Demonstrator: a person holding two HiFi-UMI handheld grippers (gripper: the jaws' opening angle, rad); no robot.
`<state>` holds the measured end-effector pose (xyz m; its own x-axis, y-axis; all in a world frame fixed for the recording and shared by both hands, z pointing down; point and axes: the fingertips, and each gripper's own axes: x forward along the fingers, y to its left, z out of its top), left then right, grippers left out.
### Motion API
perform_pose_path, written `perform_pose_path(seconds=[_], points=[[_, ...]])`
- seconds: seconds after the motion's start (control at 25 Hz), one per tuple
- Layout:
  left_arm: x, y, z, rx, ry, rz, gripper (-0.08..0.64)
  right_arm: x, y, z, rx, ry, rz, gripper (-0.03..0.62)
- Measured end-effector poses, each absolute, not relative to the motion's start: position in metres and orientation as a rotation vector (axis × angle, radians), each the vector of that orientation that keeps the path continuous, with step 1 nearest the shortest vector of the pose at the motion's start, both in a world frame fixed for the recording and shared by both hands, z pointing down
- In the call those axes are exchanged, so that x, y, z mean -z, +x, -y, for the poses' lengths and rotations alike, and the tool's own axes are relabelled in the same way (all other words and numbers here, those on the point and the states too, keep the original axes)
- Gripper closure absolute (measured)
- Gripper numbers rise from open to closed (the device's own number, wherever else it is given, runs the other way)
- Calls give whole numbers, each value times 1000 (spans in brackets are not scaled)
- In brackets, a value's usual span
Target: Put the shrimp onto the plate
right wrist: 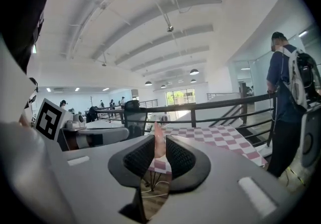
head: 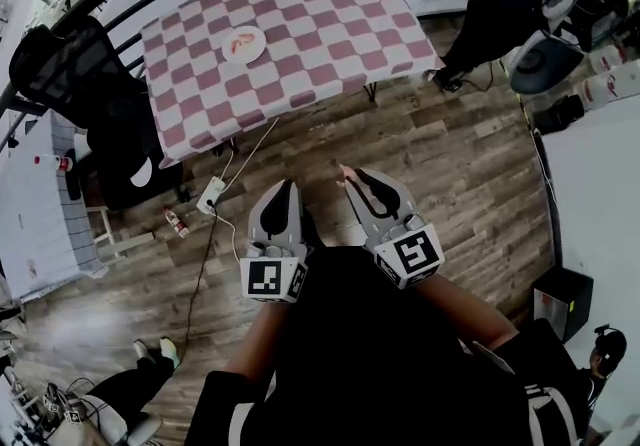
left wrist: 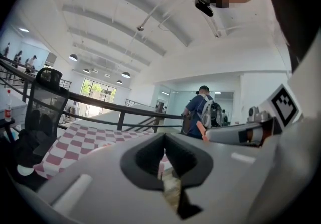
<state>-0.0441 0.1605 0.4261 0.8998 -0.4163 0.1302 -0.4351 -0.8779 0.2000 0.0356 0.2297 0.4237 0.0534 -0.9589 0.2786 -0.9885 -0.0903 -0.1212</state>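
I am finding no word, number or brand that I can read. I am only seeing black-and-white square marker patterns without letters. One is sitting on the left cube (head: 268, 279) of my left gripper (head: 285, 184) and one on the right cube (head: 412, 254) of my right gripper (head: 350, 174). Each is also showing at the edge of the other gripper's view. Any print on the small bottle (head: 177, 224) lying on the floor is too small for me to make out.
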Motion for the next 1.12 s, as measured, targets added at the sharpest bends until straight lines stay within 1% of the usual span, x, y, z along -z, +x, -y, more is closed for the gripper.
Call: perform_pose_path(seconds=[0.24, 0.4, 0.76, 0.96, 1.12], points=[[-420, -48, -66, -110, 2821, 693, 554, -407, 21, -118, -396, 2095, 2116, 523], [-422, -53, -14, -104, 2818, 732, 553, -411, 12, -61, -427, 2034, 2161, 523], [-462, -55, 80, -149, 2718, 822, 554, -462, 12, 32, -547, 1913, 2177, 523], [-448, -60, 134, -182, 2730, 834, 553, -467, 15, 83, -596, 1925, 2214, 523], [-433, -60, 168, -201, 2731, 878, 553, -454, 29, 105, -568, 1968, 2205, 523]])
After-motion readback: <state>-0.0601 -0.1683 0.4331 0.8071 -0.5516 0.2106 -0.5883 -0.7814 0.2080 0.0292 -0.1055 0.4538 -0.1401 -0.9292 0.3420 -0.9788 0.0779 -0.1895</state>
